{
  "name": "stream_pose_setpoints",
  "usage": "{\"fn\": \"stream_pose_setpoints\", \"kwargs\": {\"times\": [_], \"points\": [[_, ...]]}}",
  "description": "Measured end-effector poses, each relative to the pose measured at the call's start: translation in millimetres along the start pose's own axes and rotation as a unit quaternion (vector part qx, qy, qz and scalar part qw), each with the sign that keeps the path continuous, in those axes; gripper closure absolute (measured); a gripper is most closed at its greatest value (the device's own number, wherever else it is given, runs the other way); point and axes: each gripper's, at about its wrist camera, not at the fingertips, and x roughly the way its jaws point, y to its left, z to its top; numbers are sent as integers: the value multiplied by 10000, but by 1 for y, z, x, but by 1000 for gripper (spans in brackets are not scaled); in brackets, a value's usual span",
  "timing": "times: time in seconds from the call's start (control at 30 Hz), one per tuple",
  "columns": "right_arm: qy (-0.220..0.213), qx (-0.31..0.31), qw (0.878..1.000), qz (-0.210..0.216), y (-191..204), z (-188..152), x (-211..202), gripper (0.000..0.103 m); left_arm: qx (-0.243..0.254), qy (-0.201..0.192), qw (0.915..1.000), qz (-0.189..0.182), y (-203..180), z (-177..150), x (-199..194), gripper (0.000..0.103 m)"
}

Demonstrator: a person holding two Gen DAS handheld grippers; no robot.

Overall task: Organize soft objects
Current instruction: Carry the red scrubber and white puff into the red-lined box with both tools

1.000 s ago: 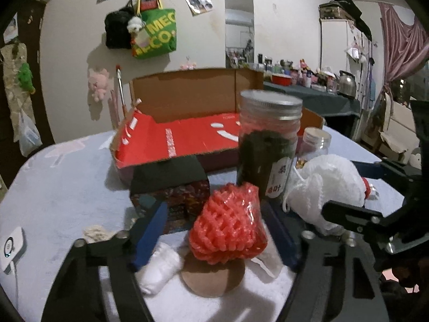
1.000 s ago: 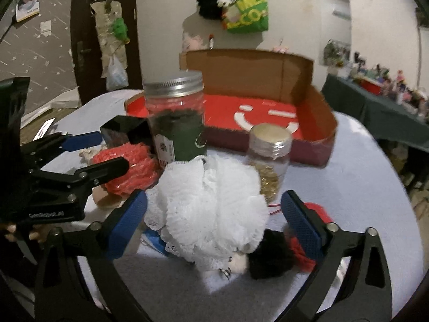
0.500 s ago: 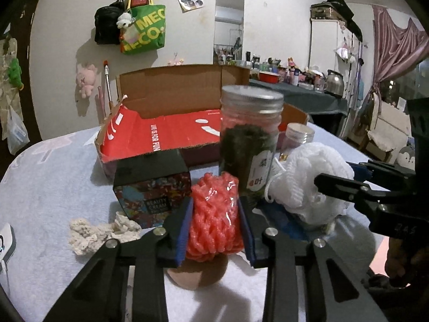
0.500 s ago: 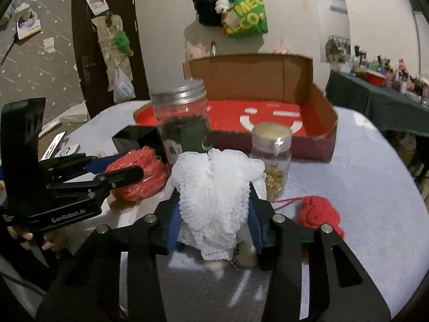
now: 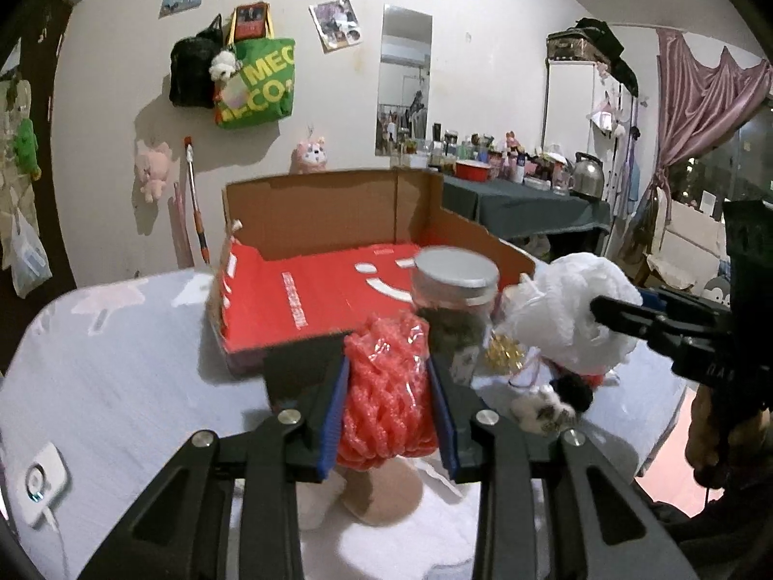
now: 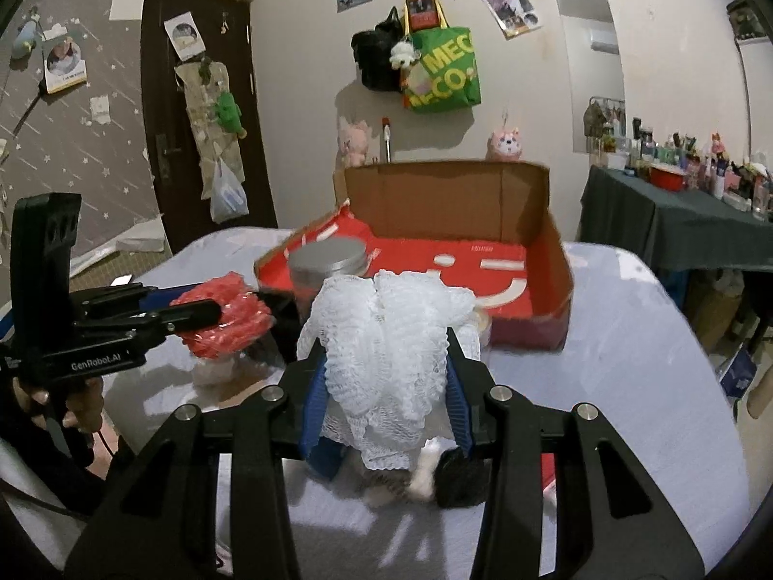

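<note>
The left tongs (image 5: 389,403) are closed tight on a red foam net (image 5: 386,391), squeezing it between the blue pads and holding it above the bench (image 5: 121,362), which is covered in a pale cloth. Seen from the right wrist, the same red bundle (image 6: 224,321) hangs at the tip of the left tool, off to the left of the open cardboard box (image 6: 483,222). The right tongs (image 6: 386,401) are clamped on a white lace puff (image 6: 391,338), whose frills spill over both pads; in the left view the puff (image 5: 565,319) sits to the right of a tall jar with a metal lid (image 5: 456,285). A small black and white fuzzy thing (image 5: 555,403) dangles beneath the puff, possibly a plush charm, though blur makes that hard to settle. The box lies just behind both bundles, its red floor (image 5: 314,295) printed with a white smile. A brownish soft piece (image 5: 381,493) lies on the cloth below the red net.
</note>
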Motion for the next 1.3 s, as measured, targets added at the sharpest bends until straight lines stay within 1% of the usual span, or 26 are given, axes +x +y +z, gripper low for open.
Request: {"fn": "stream_pose_setpoints", "kwargs": {"times": [0.17, 0.33, 0.43, 0.57, 0.73, 0.8, 0.9, 0.93, 0.97, 1.03, 1.17, 1.3], "points": [[-161, -58, 9998, 49, -8, 23, -3, 63, 155, -202, 9997, 55, 8, 21, -4, 69], [-279, -279, 9992, 66, -17, 54, 3, 63, 245, -304, 9992, -77, 24, 56, 4, 69], [-263, -329, 9991, 106, -27, 77, 14, 63, 364, -334, 9987, -110, 32, 76, 12, 69], [-191, -329, 9992, 105, -44, 107, 39, 63, 445, -215, 9985, -244, 44, 107, 34, 69], [165, -199, 9995, 165, -69, 142, 97, 63, 504, 25, 9981, -340, 56, 141, 79, 69], [381, -156, 9991, 131, -78, 153, 127, 63, 506, 204, 9977, -398, 60, 151, 103, 69], [815, 21, 9966, 98, -95, 165, 183, 63, 633, 494, 9963, -294, 60, 158, 145, 69], [910, 63, 9958, 85, -97, 166, 195, 63, 665, 605, 9956, -260, 60, 160, 160, 69], [1100, 103, 9938, 82, -100, 168, 216, 63, 656, 720, 9950, -216, 61, 161, 176, 68], [1311, 107, 9913, -23, -105, 166, 244, 63, 659, 951, 9931, -198, 62, 159, 200, 68], [1789, 98, 9836, -208, -112, 159, 299, 63, 709, 1267, 9893, -117, 63, 158, 246, 68], [1973, 122, 9795, -381, -120, 154, 328, 63, 693, 1458, 9869, -15, 67, 157, 282, 68]]}}
